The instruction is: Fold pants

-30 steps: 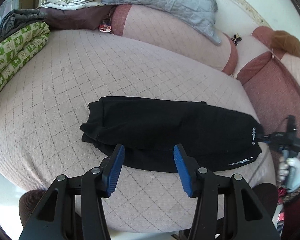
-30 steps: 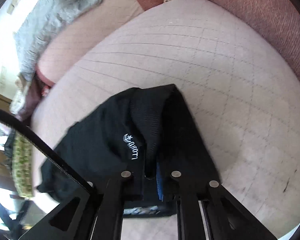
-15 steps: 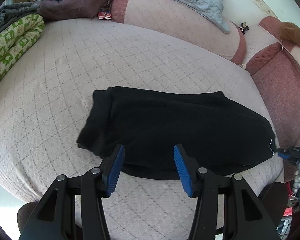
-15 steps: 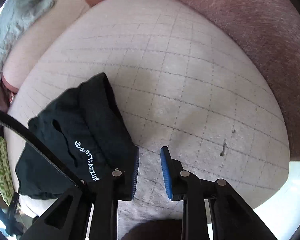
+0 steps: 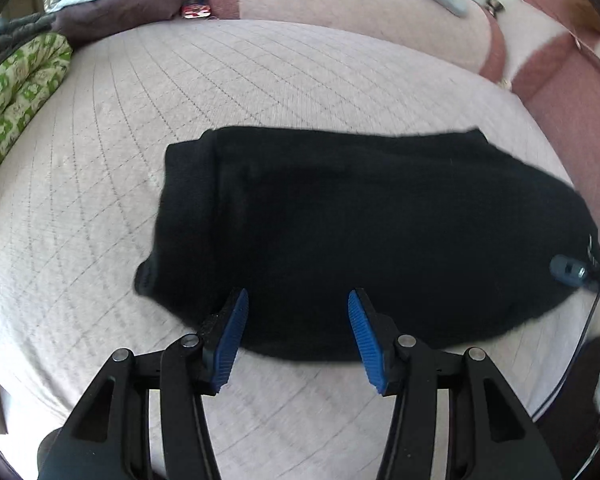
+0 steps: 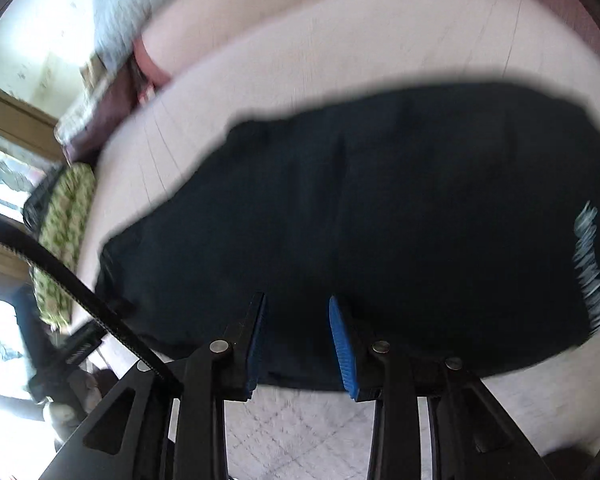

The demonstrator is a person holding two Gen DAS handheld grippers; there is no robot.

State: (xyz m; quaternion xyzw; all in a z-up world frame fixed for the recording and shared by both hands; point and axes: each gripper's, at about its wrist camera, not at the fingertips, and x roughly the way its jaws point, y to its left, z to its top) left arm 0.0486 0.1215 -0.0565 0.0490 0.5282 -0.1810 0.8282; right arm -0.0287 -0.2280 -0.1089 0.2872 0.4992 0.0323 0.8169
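Nearest, the left gripper (image 5: 296, 334) hangs with its fingers apart and nothing between them, poised just over the near edge of the pants (image 5: 360, 236). The right gripper (image 6: 298, 338) stands over the same near edge further along; its jaws are opening, and no cloth is pinched between them, though this view is blurred.

The pants lie as a long, flat, black bundle across the front middle of the cushion (image 5: 180, 92), the cuff end toward its left side and the end with white lettering (image 6: 590, 268) toward its right. They look already folded lengthwise, so the step in hand is probably the crosswise fold. That would call for each gripper to settle on one end's near edge, close on every layer, and carry it over.

Beyond the pants the cushion is bare back to the backrest (image 5: 360, 12). A green patterned quilt (image 5: 16, 92) lines the far-left edge, well apart from the pants.
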